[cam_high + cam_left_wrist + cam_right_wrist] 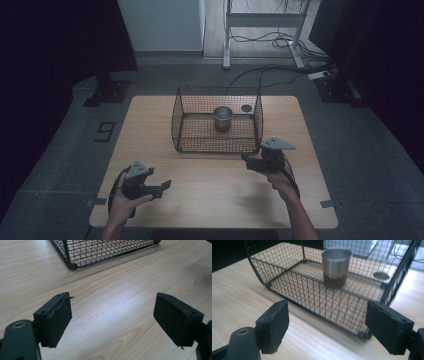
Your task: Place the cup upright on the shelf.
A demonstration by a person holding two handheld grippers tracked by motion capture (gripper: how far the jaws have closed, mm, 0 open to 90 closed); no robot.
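A metal cup [223,118] is seen upright inside a black wire basket [186,125] on the tabletop [215,195]; the right tongs [248,161] are held wide just before the basket; the left tongs [166,185] are held wide and empty, well apart from it.

Bare desk [215,195] in front of wire basket [200,142]: open passage. Mesh walls bar side entry; open top gives access to metal cup [223,118].
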